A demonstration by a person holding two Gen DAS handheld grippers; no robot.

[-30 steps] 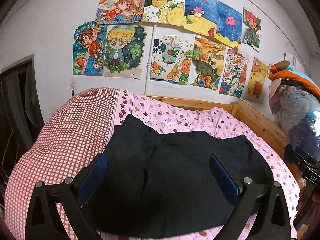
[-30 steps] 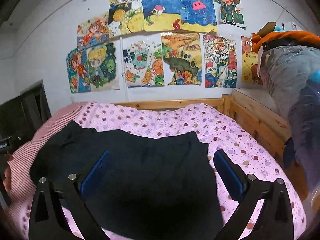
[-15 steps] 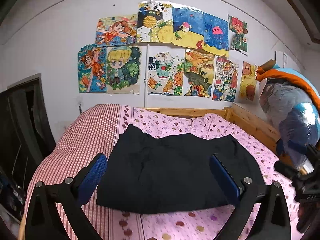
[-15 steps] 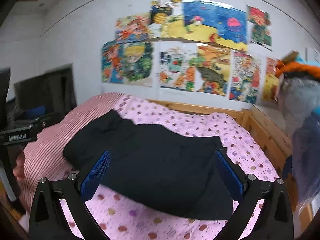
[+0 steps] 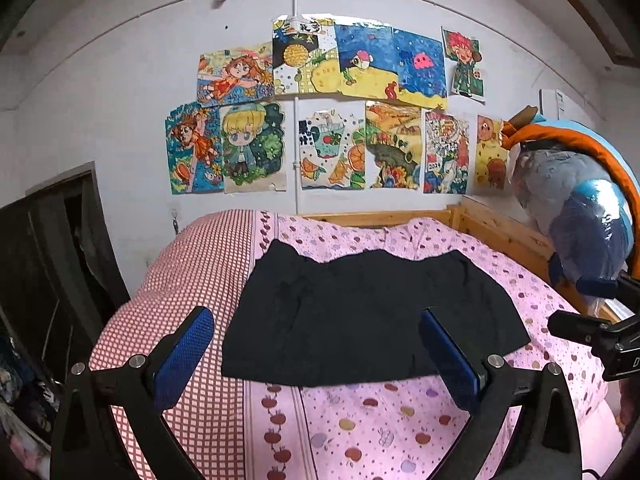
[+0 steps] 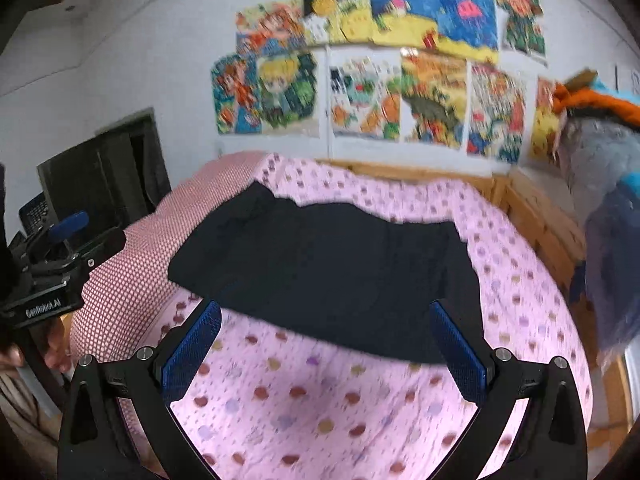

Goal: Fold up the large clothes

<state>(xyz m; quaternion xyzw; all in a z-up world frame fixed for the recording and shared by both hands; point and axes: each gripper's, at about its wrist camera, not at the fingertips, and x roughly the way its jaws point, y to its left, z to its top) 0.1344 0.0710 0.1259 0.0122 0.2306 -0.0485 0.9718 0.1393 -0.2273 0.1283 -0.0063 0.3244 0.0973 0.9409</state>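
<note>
A black garment [image 5: 368, 312] lies flat as a folded rectangle on the pink dotted bed cover [image 5: 360, 420]; it also shows in the right wrist view [image 6: 332, 268]. My left gripper [image 5: 316, 348] is open and empty, held back from the garment's near edge. My right gripper [image 6: 324, 340] is open and empty, above the cover in front of the garment. The right gripper's body shows at the right edge of the left wrist view [image 5: 600, 328]; the left gripper's body shows at the left of the right wrist view [image 6: 52, 272].
A red-checked part of the bedding [image 5: 192, 280] lies left of the garment. A wooden bed frame [image 5: 508, 236] runs along the back and right. A bagged bundle of bedding [image 5: 576, 216] hangs at the right. Drawings [image 5: 320, 120] cover the wall. A dark cabinet [image 5: 52, 264] stands at the left.
Both grippers have pulled back and up from the garment, which now looks smaller and farther away. Both stay open and empty. The garment has not moved.
</note>
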